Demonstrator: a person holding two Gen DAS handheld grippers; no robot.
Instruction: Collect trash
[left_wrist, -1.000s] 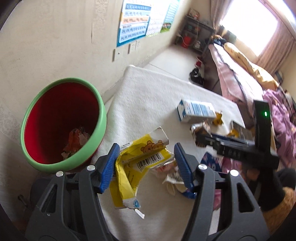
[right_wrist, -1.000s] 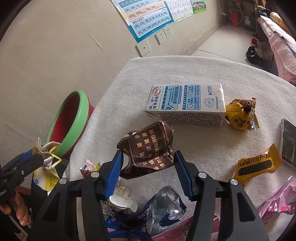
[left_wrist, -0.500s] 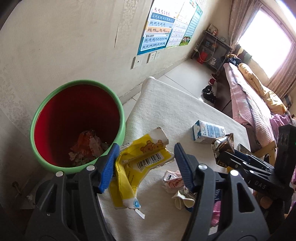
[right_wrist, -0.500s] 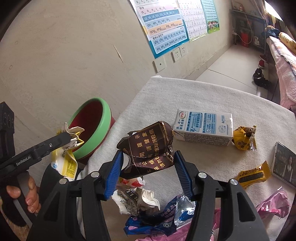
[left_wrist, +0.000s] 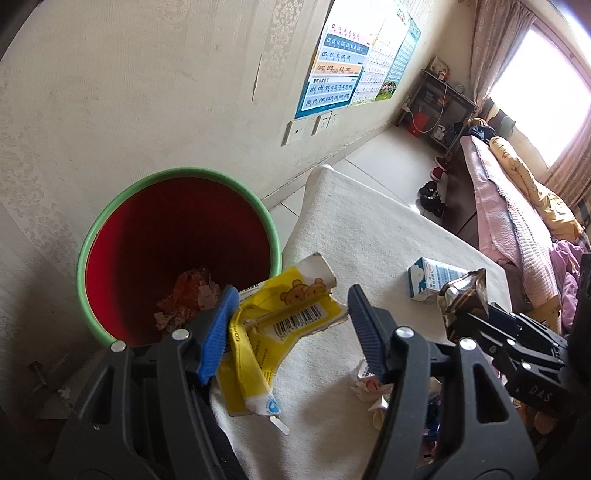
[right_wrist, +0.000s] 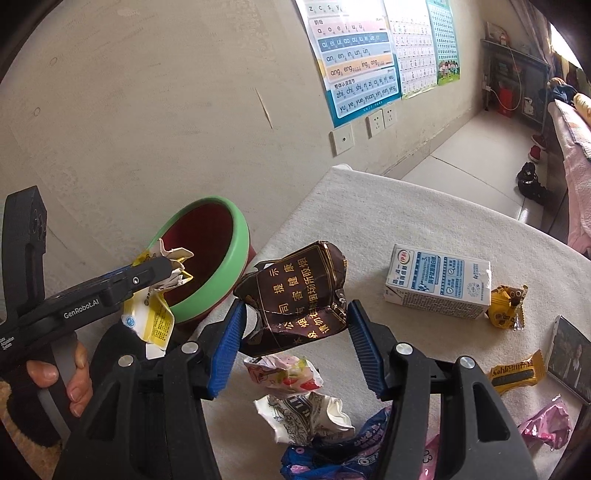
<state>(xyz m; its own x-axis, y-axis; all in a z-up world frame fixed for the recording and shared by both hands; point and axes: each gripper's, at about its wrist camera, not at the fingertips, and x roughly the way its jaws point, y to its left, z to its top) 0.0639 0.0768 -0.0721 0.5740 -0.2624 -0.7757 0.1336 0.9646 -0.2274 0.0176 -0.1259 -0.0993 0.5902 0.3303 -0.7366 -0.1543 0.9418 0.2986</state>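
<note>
Trash lies scattered on the white-covered table (right_wrist: 424, 229), and two pieces are up in the tongs. At the far left a red bin with a green rim (left_wrist: 177, 177) stands on the floor against the wall, off the table's left edge, with crumpled orange-red wrappers at its bottom. The left tongs (left_wrist: 288, 325) pinch a torn yellow carton (left_wrist: 288, 317) printed with cartoon bears and a barcode; it hangs just at the bin's near rim, over the table's left edge. The side of the left tongs reads "GenRobot.AI" in the right wrist view, with a person's hand (right_wrist: 62, 380) on the handle.

The right tongs (right_wrist: 293, 332) grip a crushed dark brown cigarette pack (right_wrist: 299, 295) with gold Chinese characters, held above the table. Below it, near the table's front edge, sit a pink-and-white crumpled wrapper (right_wrist: 284, 373), a white crumpled cup with dark print (right_wrist: 303, 413) and a blue foil wrapper (right_wrist: 332, 458).

Further right a white-and-blue milk carton (right_wrist: 439, 284) lies on its side mid-table, touching a small yellow snack packet (right_wrist: 506, 306). Near the right edge are an orange wrapper with partly readable lettering (right_wrist: 517, 373), a phone (right_wrist: 569, 358) and a pink wrapper (right_wrist: 546, 424). On the wall, a pinyin chart (right_wrist: 354, 59) shows "ai ei ui ao ou iu".
</note>
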